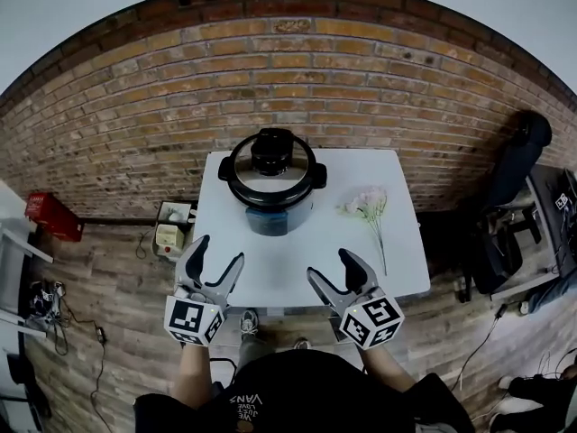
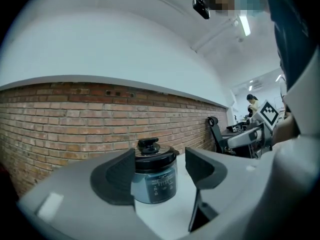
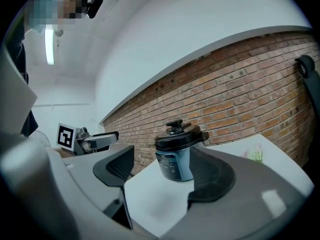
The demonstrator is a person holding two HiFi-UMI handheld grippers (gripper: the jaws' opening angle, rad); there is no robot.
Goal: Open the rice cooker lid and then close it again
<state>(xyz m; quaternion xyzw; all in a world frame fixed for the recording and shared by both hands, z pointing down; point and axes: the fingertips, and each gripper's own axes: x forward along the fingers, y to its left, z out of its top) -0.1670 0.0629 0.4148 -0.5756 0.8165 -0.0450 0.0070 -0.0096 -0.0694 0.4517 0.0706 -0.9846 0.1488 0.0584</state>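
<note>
You hold the left tool (image 1: 219,251) and right tool (image 1: 329,264) wide and empty at the table (image 1: 397,260) edge, aimed at the closed rice cooker (image 1: 273,207) so either can reach its lid (image 1: 272,159).

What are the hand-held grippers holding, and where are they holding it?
Nothing. Both the left hand-held gripper and the right hand-held gripper are open and empty, short of the rice cooker.

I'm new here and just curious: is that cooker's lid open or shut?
Shut. The black lid sits flat on the rice cooker, with its knob on top.
</note>
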